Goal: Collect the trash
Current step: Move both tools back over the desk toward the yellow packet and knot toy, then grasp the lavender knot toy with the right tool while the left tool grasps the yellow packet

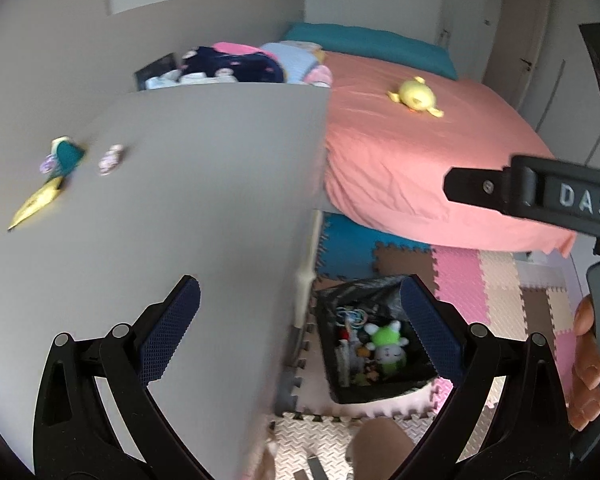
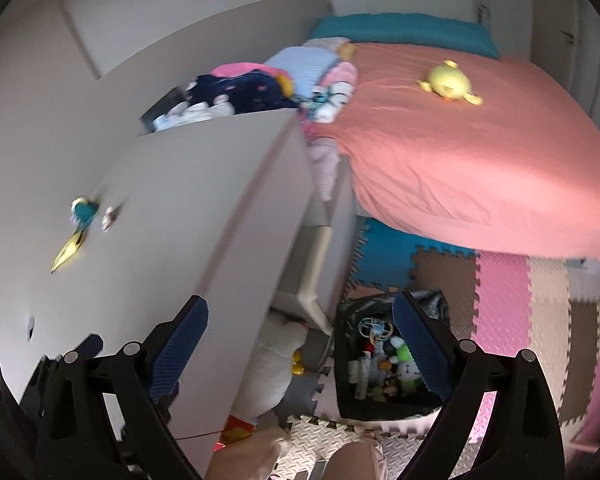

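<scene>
the trash sits at the left of both views on a grey tabletop (image 1: 204, 168): a yellow banana peel (image 1: 36, 202), a teal and yellow wrapper (image 1: 66, 154) touching its upper end, and a small crumpled pink-white wrapper (image 1: 110, 159) just to the right of that. in the left wrist view these pieces lie in the middle left of the frame, well above and to the left of the left gripper (image 1: 300, 328), whose blue-padded fingers (image 1: 172, 332) are spread wide with nothing between them. in the right wrist view the same peel (image 2: 69, 251) and wrappers sit in the middle left, likewise far up and left of the right gripper (image 2: 300, 344), its fingers (image 2: 422, 344) also wide apart and empty.

lower centre-right in both views a black-lined bin (image 1: 332, 368) stands on the floor beside the table edge; it holds small items, among them a green and white plush figure (image 1: 388, 346). in each view the gripper's right finger overlaps the bin's right side in the frame. the floor is a foam puzzle mat (image 1: 500, 280) in pink, beige, brown and blue. behind it is a bed with a salmon sheet (image 1: 420, 152), a yellow plush toy (image 1: 416, 98) on top, and a heap of clothes (image 1: 236, 62) at the table's far edge. at the right edge of the left wrist view, the other gripper's black body and a hand (image 1: 588, 364) show
</scene>
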A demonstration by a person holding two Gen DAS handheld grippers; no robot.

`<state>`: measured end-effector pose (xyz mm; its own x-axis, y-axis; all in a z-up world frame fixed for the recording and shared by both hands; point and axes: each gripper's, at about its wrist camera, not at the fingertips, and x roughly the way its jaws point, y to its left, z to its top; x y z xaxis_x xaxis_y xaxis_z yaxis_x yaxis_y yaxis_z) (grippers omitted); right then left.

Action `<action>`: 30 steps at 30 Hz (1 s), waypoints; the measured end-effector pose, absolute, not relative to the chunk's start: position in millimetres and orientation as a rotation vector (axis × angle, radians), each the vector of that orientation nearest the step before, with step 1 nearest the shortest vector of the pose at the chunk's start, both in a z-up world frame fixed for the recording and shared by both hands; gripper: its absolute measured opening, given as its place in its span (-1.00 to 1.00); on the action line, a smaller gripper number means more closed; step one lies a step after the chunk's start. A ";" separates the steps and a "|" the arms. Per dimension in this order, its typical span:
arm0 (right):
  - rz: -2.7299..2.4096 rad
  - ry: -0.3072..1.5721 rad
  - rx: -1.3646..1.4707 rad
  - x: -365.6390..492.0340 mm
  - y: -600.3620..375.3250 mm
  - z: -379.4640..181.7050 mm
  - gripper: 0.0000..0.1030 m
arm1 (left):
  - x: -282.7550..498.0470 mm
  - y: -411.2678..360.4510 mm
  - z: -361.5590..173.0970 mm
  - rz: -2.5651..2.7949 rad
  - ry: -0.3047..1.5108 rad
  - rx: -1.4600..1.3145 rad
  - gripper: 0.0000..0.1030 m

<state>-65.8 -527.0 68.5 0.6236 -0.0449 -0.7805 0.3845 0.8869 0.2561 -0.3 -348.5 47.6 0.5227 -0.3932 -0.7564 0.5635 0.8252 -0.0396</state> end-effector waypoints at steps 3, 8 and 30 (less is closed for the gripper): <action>-0.223 0.880 0.397 -49.2 -505.9 70.9 0.82 | 16.5 -322.4 50.1 -0.543 0.847 0.206 0.88; -0.161 0.912 0.352 -17.7 -467.1 70.7 0.82 | 38.3 -282.5 50.2 -0.502 0.853 0.205 0.88; -0.008 0.994 0.296 119.0 -343.7 53.7 0.82 | 171.2 -131.4 41.1 -0.357 0.919 0.158 0.88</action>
<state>119.0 -343.7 53.7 0.5485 0.1275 -0.8264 0.1413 0.9600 0.2419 171.2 -131.4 41.1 0.5533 -0.2336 -0.7996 0.3670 0.9300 -0.0177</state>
